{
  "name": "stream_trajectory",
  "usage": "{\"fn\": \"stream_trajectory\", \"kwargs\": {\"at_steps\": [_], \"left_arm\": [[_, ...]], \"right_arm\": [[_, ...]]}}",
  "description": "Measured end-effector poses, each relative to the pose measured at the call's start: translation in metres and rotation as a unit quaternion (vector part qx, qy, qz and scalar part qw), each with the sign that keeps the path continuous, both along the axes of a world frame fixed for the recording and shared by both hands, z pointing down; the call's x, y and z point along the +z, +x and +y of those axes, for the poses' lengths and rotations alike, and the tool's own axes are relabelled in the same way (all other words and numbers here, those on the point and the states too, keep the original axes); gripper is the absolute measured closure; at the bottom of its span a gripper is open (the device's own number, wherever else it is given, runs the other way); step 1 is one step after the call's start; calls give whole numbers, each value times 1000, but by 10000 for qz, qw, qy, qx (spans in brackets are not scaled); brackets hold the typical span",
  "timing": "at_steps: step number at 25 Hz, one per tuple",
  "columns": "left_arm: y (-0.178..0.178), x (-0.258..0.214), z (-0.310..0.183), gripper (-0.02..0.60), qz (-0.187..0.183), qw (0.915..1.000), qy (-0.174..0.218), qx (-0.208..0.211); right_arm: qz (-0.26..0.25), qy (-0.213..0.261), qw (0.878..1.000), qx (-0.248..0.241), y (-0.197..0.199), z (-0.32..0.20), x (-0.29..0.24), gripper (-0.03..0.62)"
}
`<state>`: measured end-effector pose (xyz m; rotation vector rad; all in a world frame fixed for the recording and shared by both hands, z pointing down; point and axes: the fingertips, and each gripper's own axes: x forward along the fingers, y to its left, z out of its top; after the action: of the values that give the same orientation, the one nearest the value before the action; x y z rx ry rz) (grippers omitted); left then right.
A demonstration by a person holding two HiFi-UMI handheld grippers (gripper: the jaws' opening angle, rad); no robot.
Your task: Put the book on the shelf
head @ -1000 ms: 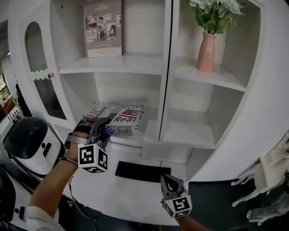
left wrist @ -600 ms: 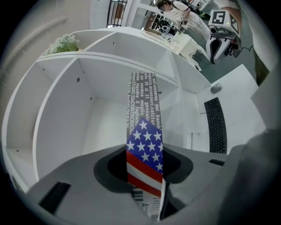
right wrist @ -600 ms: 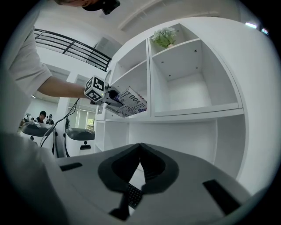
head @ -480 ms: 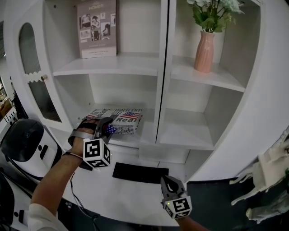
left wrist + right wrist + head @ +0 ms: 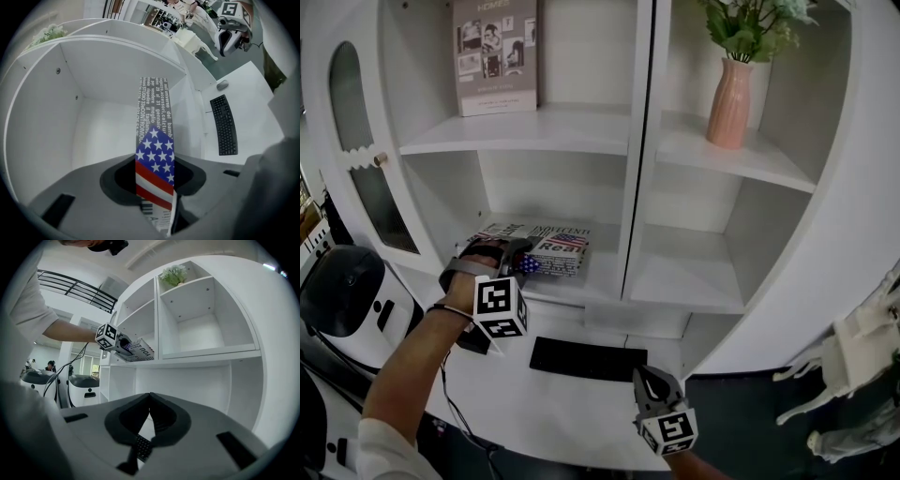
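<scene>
1. The left gripper point(image 5: 517, 262) reaches into the lower left compartment of the white cabinet. Its jaws are clamped on the near end of the book point(image 5: 551, 249). In the left gripper view the book stands edge-on between the pads, gripped across its thickness. This grip probably keeps the free end pointing into the compartment, ready to be slid in.
2. The book lies nearly flat, low over the shelf point(image 5: 602, 272) and near its front edge. The right gripper view shows it slightly tilted. Whether its far end touches the board cannot be told.
3. The book is a thin rectangular paperback. Its glossy cover carries a stars-and-stripes flag and newspaper-style print. The shelf board is smooth, flat and painted white, so the book should slide on it easily.
4. A flat black keyboard point(image 5: 589, 359) lies on the white tabletop point(image 5: 553, 412) below the shelf.
5. The right gripper point(image 5: 645, 380) hovers over the front edge of the tabletop. Its jaws are together and hold nothing. It is probably parked clear of the work.
</scene>
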<state>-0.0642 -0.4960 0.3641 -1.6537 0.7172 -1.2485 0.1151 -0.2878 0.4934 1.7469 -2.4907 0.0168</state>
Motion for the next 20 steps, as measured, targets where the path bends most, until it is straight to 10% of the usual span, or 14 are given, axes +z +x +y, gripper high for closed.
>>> {"fn": "stream_trajectory", "kwargs": {"at_steps": [20], "left_arm": [[-2, 15, -24, 367, -527, 9908, -1248, 0]], "right_arm": [[-41, -86, 9999, 103, 12, -10, 6, 591]]}}
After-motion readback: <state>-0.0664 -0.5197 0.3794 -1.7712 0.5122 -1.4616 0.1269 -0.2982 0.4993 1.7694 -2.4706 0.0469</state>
